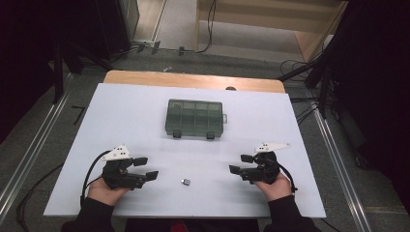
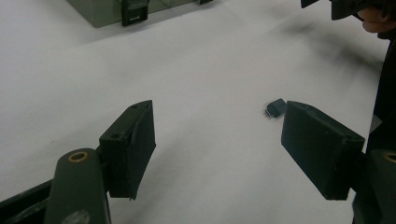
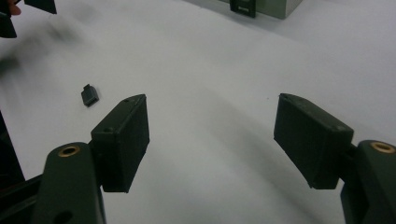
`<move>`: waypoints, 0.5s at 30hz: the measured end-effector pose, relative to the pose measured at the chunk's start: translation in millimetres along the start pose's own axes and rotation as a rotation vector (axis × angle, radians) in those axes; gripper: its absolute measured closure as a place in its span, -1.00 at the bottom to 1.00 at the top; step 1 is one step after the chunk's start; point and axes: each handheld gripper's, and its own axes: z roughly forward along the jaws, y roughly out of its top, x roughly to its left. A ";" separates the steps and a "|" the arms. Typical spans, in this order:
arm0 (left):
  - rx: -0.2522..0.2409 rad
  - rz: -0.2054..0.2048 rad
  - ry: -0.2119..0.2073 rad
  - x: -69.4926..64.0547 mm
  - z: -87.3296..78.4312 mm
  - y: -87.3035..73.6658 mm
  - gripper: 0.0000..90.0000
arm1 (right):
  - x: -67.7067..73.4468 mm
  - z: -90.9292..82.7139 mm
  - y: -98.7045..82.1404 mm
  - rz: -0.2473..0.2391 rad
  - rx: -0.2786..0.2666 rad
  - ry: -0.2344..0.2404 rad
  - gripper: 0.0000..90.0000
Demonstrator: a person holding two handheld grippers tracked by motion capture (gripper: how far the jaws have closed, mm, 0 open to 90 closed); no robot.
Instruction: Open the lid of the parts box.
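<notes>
A small dark plug-like part (image 1: 185, 181) lies on the white table near its front edge, between my two grippers. It also lies on the table in the left gripper view (image 2: 275, 108) and the right gripper view (image 3: 89, 94). My left gripper (image 1: 145, 168) rests low at the front left, open and empty (image 2: 219, 140). My right gripper (image 1: 241, 164) rests at the front right, open and empty too (image 3: 212, 135). A grey-green compartment box (image 1: 195, 118) with its lid closed and two dark latches sits at the table's middle, beyond both grippers.
The white table (image 1: 145, 125) has a wooden strip along its far edge. Dark stands and cables sit on the floor around it. The box's latches (image 2: 134, 13) face me.
</notes>
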 end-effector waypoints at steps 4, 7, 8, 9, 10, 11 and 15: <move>-0.007 -0.006 0.005 1.5 -1.8 0.0 -0.41 | -2.7 0.4 4.6 0.007 -0.007 -0.003 -0.43; -0.009 -0.003 0.003 1.6 -1.9 0.1 -0.41 | -3.4 1.3 7.5 0.006 -0.009 -0.008 -0.43; -0.008 -0.004 0.005 0.9 -1.5 0.1 -0.41 | -3.7 1.6 8.8 0.005 -0.009 -0.008 -0.43; -0.005 -0.002 0.005 0.8 -1.2 0.1 -0.41 | -3.7 1.7 9.5 0.005 -0.009 -0.009 -0.43; -0.005 -0.001 0.006 0.7 -1.0 0.1 -0.41 | -4.0 1.8 10.8 0.003 -0.007 -0.011 -0.43; -0.004 0.000 0.006 0.6 -0.9 0.1 -0.41 | -4.0 1.9 11.6 0.005 -0.007 -0.011 -0.43; -0.005 -0.003 0.006 0.9 -1.0 0.1 -0.41 | -4.1 3.0 15.8 -0.001 -0.006 -0.017 -0.43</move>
